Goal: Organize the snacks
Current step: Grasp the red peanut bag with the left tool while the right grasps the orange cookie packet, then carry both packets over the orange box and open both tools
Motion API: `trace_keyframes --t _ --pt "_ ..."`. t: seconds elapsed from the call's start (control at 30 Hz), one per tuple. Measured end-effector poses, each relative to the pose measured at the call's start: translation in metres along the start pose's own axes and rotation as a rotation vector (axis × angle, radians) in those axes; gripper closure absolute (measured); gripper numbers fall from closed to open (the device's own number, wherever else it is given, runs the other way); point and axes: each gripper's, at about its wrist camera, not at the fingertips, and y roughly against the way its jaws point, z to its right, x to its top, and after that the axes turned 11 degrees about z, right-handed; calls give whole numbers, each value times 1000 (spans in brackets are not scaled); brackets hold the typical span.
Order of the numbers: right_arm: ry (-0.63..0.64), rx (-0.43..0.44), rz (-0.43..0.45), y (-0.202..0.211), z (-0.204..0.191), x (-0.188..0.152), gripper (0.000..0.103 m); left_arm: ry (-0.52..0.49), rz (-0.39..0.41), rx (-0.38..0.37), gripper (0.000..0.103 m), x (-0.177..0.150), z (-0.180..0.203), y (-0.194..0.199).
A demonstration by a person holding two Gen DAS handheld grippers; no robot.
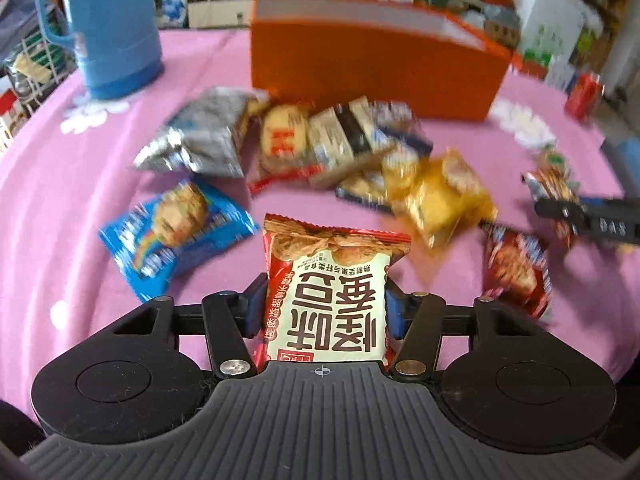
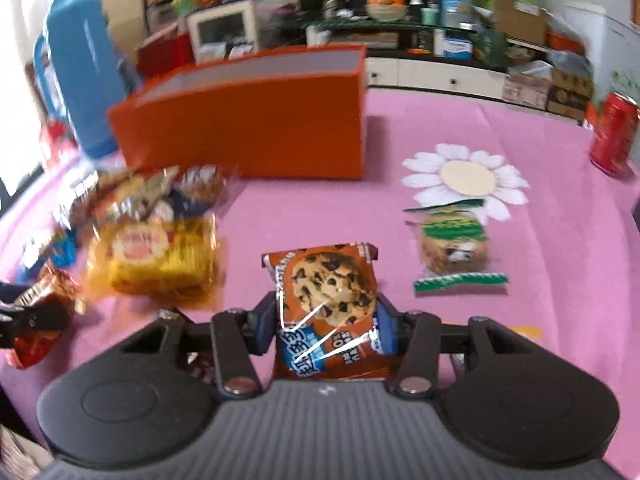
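Note:
My left gripper (image 1: 325, 306) is shut on a red and cream snack packet (image 1: 334, 284), its blue pads pressing both sides. My right gripper (image 2: 326, 320) is shut on a brown chocolate-chip cookie packet (image 2: 326, 300). An open orange box (image 1: 372, 64) (image 2: 248, 128) stands on the pink tablecloth beyond both. A loose pile of snack packets (image 1: 320, 140) lies in front of the box, with a blue cookie packet (image 1: 176, 236) to the left and a yellow packet (image 1: 436, 196) (image 2: 160, 256) to the right. The right gripper's tip (image 1: 588, 224) shows at the left wrist view's right edge.
A tall blue thermos (image 1: 112, 24) (image 2: 80, 68) stands at the back left of the table. A red drinks can (image 2: 614, 134) (image 1: 584, 96) stands at the back right. A green-wrapped cookie (image 2: 454, 248) lies near a white daisy print (image 2: 466, 180). Cluttered shelves lie beyond the table.

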Motion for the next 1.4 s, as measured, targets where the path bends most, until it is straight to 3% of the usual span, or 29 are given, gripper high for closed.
trace_keyframes --t 0.17,0.33,0.47,0.57,0.77,0.87,0.97,1.0,1.03,1.1,1.13,1.23,1.3,1.4 --pt "-50 46 82 30 -6 31 53 37 73 -43 77 36 -7 20" --pt "-8 92 177 16 -23 90 53 49 153 -71 76 103 -7 4" --pt "35 106 232 -26 -31 141 53 49 186 -78 76 163 -2 -39" --pt "71 110 226 -74 -33 171 53 61 188 -98 76 200 5 -84" --pt "131 112 141 -160 -30 179 53 73 144 -129 76 239 18 -170" --pt "158 117 115 -181 -31 170 49 61 116 -132 75 241 25 -199" --pt "144 118 135 -181 -28 165 32 62 104 -129 67 240 28 -207" --pt "138 121 148 -176 -27 165 29 63 120 -134 60 239 28 -202" --pt "130 124 162 -167 -26 164 27 67 143 -140 50 238 27 -192" --pt "106 130 192 -143 -23 160 10 67 182 -147 43 230 23 -167" --pt "89 130 211 -130 -21 157 7 63 194 -150 41 222 20 -151" --pt "27 149 234 -83 -14 140 8 47 206 -160 36 196 16 -105" --pt "-26 151 238 -51 -9 121 1 46 197 -162 32 172 13 -76" --pt "-91 129 199 -11 -6 81 1 41 158 -148 31 128 14 -38"
